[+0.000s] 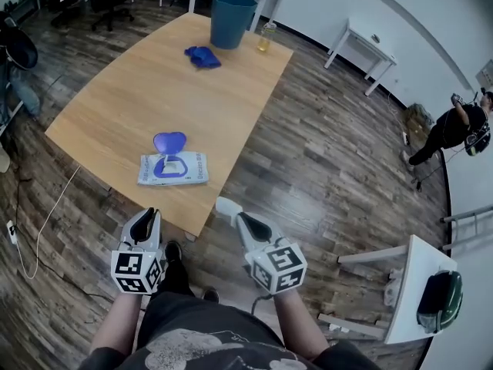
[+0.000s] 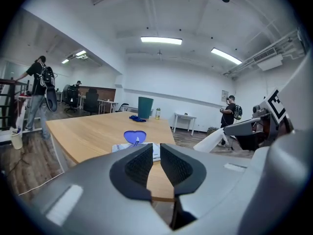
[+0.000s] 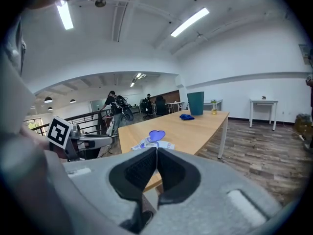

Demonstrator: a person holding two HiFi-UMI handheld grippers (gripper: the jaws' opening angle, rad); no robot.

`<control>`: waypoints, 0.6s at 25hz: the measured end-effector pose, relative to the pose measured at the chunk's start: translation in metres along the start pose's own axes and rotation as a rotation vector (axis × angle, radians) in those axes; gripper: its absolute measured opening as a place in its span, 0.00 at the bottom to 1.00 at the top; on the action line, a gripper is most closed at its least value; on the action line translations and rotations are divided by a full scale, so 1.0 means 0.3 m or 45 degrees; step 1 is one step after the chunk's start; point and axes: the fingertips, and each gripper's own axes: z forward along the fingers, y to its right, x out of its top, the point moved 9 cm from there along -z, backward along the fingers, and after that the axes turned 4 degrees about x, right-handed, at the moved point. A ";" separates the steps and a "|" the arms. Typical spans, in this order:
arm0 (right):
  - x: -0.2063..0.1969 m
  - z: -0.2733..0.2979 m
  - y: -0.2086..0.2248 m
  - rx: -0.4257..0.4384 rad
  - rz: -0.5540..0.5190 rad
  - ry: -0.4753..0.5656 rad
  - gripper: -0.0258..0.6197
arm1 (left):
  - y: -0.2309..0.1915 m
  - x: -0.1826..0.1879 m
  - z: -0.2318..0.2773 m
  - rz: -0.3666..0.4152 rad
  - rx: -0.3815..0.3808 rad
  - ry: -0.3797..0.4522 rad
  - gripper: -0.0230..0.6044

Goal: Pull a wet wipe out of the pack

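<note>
The wet wipe pack (image 1: pixel 173 168) lies flat near the front edge of the wooden table (image 1: pixel 131 91), its blue lid (image 1: pixel 169 141) flipped open. Both grippers hover off the table, on my side of its front edge. My right gripper (image 1: pixel 239 218) is shut on a white wet wipe (image 1: pixel 227 206), which sticks out past its tips; the left gripper view shows that wipe (image 2: pixel 215 140) hanging from it. My left gripper (image 1: pixel 152 213) is open by a narrow gap with nothing between its pads (image 2: pixel 139 165). From the right gripper (image 3: pixel 156 153), the pack (image 3: pixel 155 143) lies ahead.
A teal bin (image 1: pixel 231 19), a blue cloth (image 1: pixel 202 56) and a small bottle (image 1: pixel 266 37) stand at the table's far end. White tables (image 1: pixel 412 284) stand to the right. A person (image 1: pixel 454 129) is at the right wall. A cable (image 1: pixel 46 222) trails across the floor.
</note>
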 end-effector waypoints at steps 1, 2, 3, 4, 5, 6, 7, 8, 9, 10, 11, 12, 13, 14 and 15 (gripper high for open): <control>-0.014 -0.035 0.002 0.001 0.004 0.012 0.04 | 0.022 -0.007 -0.022 0.007 -0.001 0.000 0.14; -0.028 -0.068 0.004 0.003 0.011 0.023 0.04 | 0.043 -0.014 -0.042 0.013 -0.003 -0.001 0.14; -0.044 -0.100 0.008 0.004 0.024 0.031 0.04 | 0.065 -0.023 -0.061 0.016 -0.003 -0.004 0.14; -0.059 -0.129 0.012 0.003 0.039 0.034 0.04 | 0.086 -0.031 -0.080 0.014 0.000 -0.006 0.14; -0.074 -0.156 0.017 0.003 0.052 0.034 0.04 | 0.107 -0.038 -0.098 0.011 0.003 -0.006 0.14; -0.087 -0.178 0.022 0.002 0.063 0.032 0.04 | 0.126 -0.042 -0.114 0.010 0.006 -0.006 0.14; -0.097 -0.197 0.025 0.003 0.069 0.032 0.04 | 0.144 -0.046 -0.129 0.011 0.008 -0.006 0.14; -0.106 -0.213 0.025 0.007 0.073 0.035 0.04 | 0.160 -0.048 -0.144 0.013 0.009 -0.005 0.14; -0.113 -0.225 0.023 0.014 0.076 0.040 0.04 | 0.174 -0.049 -0.158 0.016 0.010 -0.005 0.14; -0.117 -0.235 0.020 0.023 0.077 0.048 0.04 | 0.185 -0.048 -0.172 0.020 0.012 -0.003 0.14; -0.119 -0.243 0.016 0.033 0.076 0.056 0.04 | 0.195 -0.045 -0.185 0.023 0.016 0.000 0.14; -0.122 -0.251 0.012 0.044 0.074 0.061 0.04 | 0.204 -0.043 -0.198 0.025 0.021 0.004 0.14; -0.125 -0.258 0.008 0.055 0.071 0.062 0.04 | 0.212 -0.041 -0.210 0.026 0.026 0.008 0.14; -0.129 -0.263 0.003 0.064 0.068 0.063 0.04 | 0.219 -0.039 -0.222 0.025 0.031 0.013 0.13; -0.132 -0.268 -0.003 0.072 0.067 0.065 0.04 | 0.224 -0.037 -0.233 0.025 0.034 0.016 0.13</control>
